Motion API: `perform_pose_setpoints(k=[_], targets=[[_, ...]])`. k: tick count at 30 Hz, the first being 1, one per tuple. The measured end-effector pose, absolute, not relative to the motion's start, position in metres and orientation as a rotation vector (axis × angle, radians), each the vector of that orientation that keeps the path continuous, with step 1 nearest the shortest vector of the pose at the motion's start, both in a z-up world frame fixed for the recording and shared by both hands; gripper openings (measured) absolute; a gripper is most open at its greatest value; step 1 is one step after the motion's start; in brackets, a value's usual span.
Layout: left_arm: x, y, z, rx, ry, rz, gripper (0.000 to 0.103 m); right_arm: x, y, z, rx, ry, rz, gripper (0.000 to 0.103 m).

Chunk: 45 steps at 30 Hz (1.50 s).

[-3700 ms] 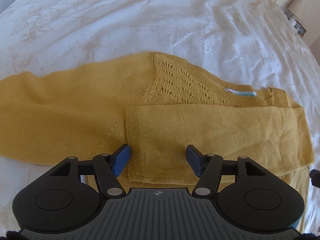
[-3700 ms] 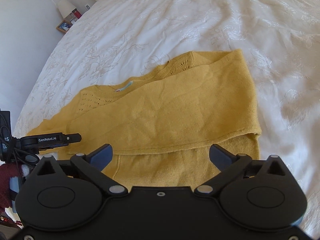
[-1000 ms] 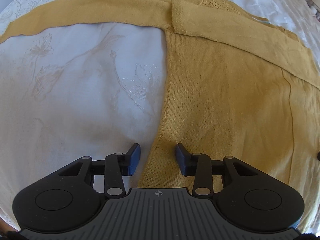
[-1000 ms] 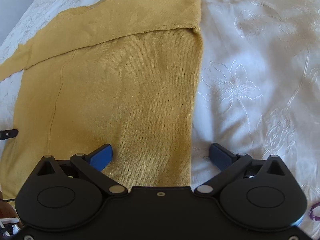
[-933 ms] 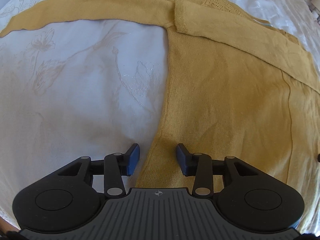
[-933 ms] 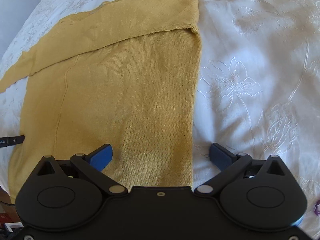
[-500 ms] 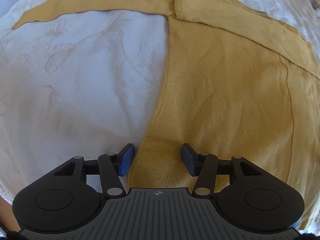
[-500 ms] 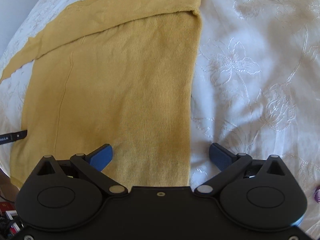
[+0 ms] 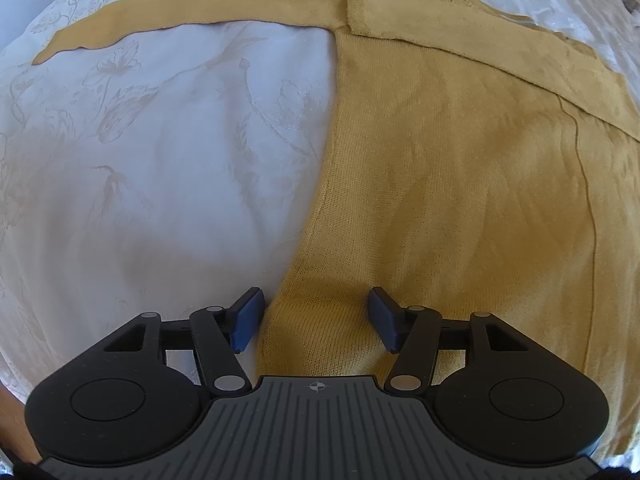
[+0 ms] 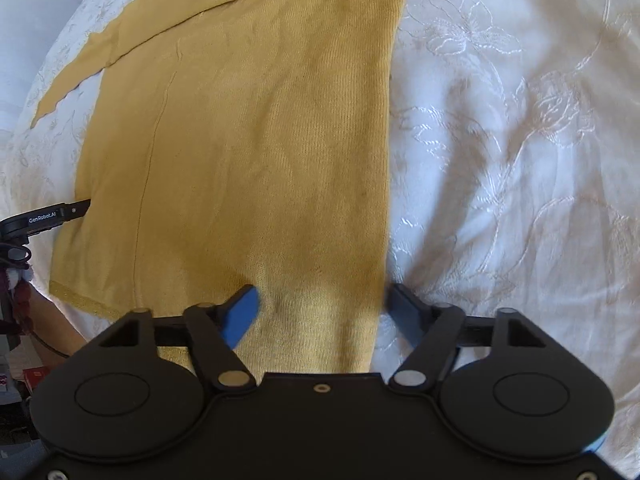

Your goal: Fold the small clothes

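A mustard-yellow knitted sweater [image 9: 460, 168] lies flat on a white bedspread [image 9: 160, 160] stitched with a flower pattern. One sleeve [image 9: 192, 12] stretches out to the far left across the bedspread, and the other sleeve [image 9: 480, 44] is folded across the chest, its cuff lying near the far left shoulder. A lace-knit panel shows at the far edge by the neckline.

The left gripper [image 9: 316, 320] points steeply down over the sweater's near left corner. Its jaws are opening — the left side edge of the sweater runs between them, close beside the left blue pad, and the pads do not press on the cloth.

The right gripper [image 10: 322, 314] points down over the near right corner. Its jaws are closing, with the right side edge and a strip of the knit between them; the left pad is blurred, so whether it touches the fabric is hard to say, but the pads still stand apart with flat cloth between them. In the right wrist view the tip of the left gripper [image 10: 76, 208] shows at the sweater's left edge, and the hem [image 10: 80, 300] lies along the near left — beyond it a bit of a person's arm [image 10: 52, 324] is visible.
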<state>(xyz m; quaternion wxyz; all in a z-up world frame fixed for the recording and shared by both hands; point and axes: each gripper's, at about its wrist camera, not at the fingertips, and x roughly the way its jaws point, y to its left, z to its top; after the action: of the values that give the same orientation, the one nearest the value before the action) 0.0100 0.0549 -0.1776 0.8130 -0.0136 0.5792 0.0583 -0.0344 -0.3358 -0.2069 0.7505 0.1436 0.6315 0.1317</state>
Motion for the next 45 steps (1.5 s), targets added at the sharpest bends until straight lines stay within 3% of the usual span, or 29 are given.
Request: perform_pose_setpoints(k=[1, 2, 6, 9, 11, 12, 13, 14, 15, 16, 18, 22, 30, 34, 45], targets=[[0.01, 0.055, -0.177, -0.026, 1.238, 0.124, 0.057, -0.037, -0.338, -0.208, 0.319, 1.38, 0.29, 0.017], [0.011, 0.054, -0.177, -0.024, 1.24, 0.122, 0.057, -0.04, -0.339, -0.209, 0.32, 1.385, 0.299, 0.012], [0.008, 0.058, -0.175, -0.014, 1.249, 0.111, 0.059, -0.055, -0.339, -0.204, 0.174, 1.378, 0.262, 0.007], [0.006, 0.061, -0.178, -0.024, 1.249, 0.123, 0.068, -0.064, -0.35, -0.213, 0.197, 1.407, 0.238, 0.008], [0.006, 0.063, -0.18, -0.037, 1.25, 0.138, 0.075, -0.068, -0.355, -0.21, 0.232, 1.385, 0.226, 0.02], [0.008, 0.064, -0.182, -0.044, 1.251, 0.141, 0.081, -0.065, -0.353, -0.206, 0.233, 1.371, 0.217, 0.032], [0.009, 0.065, -0.184, -0.049, 1.252, 0.138, 0.086, -0.065, -0.359, -0.201, 0.234, 1.354, 0.214, 0.054], [0.01, 0.066, -0.185, -0.056, 1.25, 0.132, 0.089, -0.063, -0.359, -0.196, 0.237, 1.336, 0.214, 0.064], [0.011, 0.067, -0.187, -0.063, 1.249, 0.124, 0.096, -0.059, -0.355, -0.19, 0.239, 1.311, 0.214, 0.083], [0.013, 0.067, -0.189, -0.07, 1.253, 0.113, 0.103, -0.054, -0.353, -0.185, 0.236, 1.29, 0.214, 0.088], [0.015, 0.067, -0.193, -0.067, 1.261, 0.1, 0.103, -0.042, -0.34, -0.176, 0.215, 1.261, 0.206, 0.09], [0.018, 0.065, -0.196, -0.064, 1.245, 0.103, 0.103, -0.008, -0.318, -0.159, 0.201, 1.214, 0.211, 0.102], [0.017, 0.059, -0.194, -0.055, 1.247, 0.104, 0.102, 0.022, -0.274, -0.132, 0.155, 1.159, 0.269, 0.102], [0.026, 0.083, -0.172, -0.083, 1.208, 0.064, 0.084, 0.032, -0.248, -0.109, 0.103, 1.069, 0.271, 0.102], [0.091, 0.217, -0.119, -0.211, 1.046, 0.237, 0.084, 0.083, -0.187, -0.06, 0.111, 0.871, 0.254, 0.102]])
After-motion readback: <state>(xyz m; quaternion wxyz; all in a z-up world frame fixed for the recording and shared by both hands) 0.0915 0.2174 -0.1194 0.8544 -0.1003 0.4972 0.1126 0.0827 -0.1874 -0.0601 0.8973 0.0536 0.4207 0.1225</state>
